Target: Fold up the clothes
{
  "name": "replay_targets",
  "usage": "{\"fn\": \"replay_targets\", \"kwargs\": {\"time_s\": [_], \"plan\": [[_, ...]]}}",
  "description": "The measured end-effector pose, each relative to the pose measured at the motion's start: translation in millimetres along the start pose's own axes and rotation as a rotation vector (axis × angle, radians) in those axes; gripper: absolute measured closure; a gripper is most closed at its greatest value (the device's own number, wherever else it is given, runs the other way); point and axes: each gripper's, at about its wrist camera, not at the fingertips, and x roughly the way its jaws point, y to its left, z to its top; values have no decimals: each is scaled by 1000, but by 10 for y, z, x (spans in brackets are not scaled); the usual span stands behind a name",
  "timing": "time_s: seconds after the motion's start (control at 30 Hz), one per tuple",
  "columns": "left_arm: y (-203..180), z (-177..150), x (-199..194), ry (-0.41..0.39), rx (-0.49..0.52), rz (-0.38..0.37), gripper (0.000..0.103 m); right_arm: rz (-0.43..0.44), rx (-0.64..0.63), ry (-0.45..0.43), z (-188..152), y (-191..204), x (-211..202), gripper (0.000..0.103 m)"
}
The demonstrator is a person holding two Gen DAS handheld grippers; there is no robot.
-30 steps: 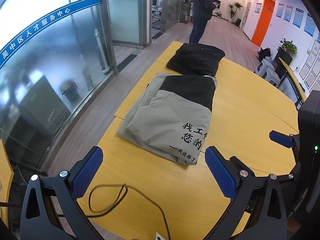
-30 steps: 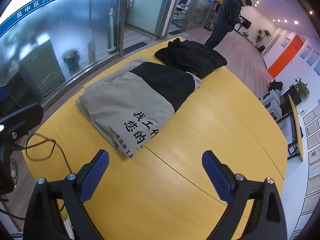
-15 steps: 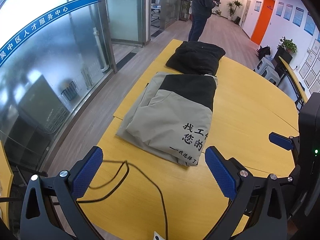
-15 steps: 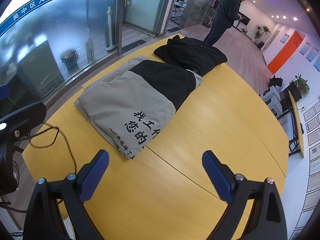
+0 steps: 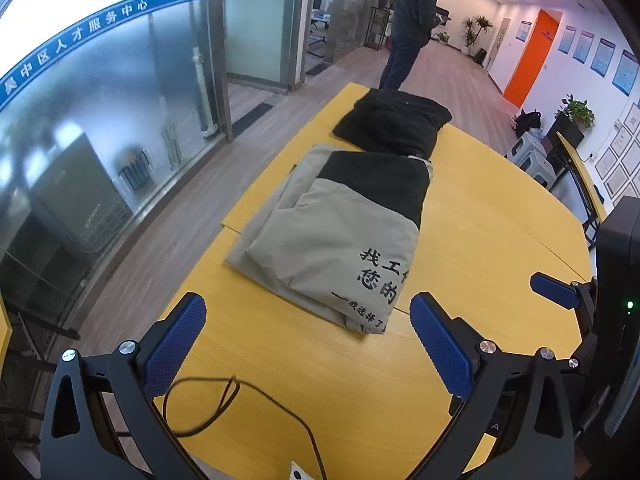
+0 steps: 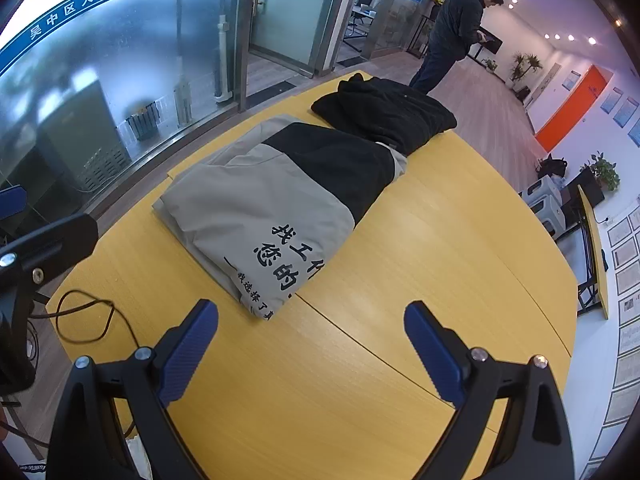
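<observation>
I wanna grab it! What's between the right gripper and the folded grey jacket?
Only bare yellow table separates right gripper from grey jacket, in the right wrist view.

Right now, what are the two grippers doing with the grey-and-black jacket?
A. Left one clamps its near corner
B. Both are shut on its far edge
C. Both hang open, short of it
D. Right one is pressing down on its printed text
C: the left gripper and right gripper both stand open over the yellow table, with the folded jacket lying untouched beyond their fingertips.

Folded grey-and-black jacket (image 6: 272, 204) on yellow table (image 6: 420, 280), beyond wide-apart jaws.
</observation>
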Motion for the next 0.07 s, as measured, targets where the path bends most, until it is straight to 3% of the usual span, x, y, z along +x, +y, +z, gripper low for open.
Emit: {"fn": "replay_targets", "kwargs": {"time_s": [0.07], "plan": [[-10, 4, -4, -1, 10, 14, 0, -3, -2, -2, -2, 2, -7, 6]]}}
